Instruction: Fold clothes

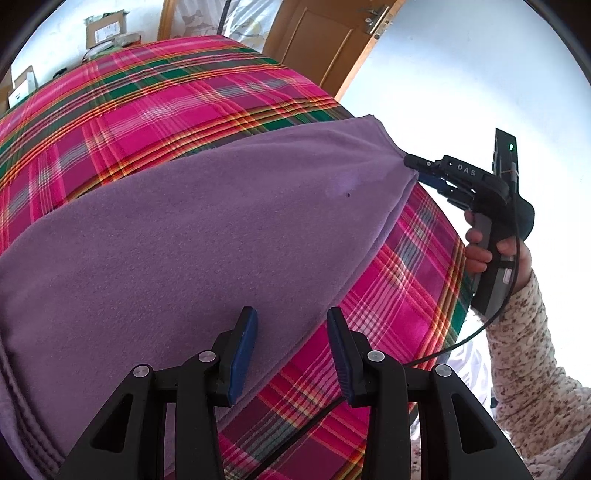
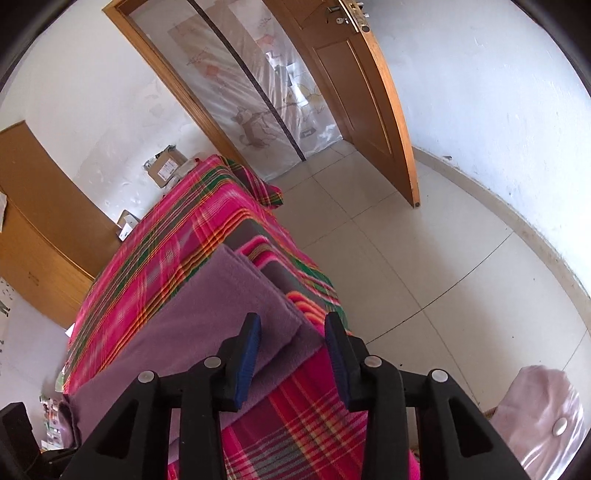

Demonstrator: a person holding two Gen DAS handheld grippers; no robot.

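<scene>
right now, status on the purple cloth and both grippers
Left gripper: jaws open, over purple cloth edge. Right gripper: jaws open at its folded corner. Cloth flat on plaid bedsheet. Nothing blocking.

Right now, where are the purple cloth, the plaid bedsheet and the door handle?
purple cloth (image 1: 192,236): left wrist view, middle of its flat top.
plaid bedsheet (image 1: 155,107): left wrist view, bare pink area beyond the cloth.
door handle (image 1: 373,18): left wrist view, metal lever.
</scene>
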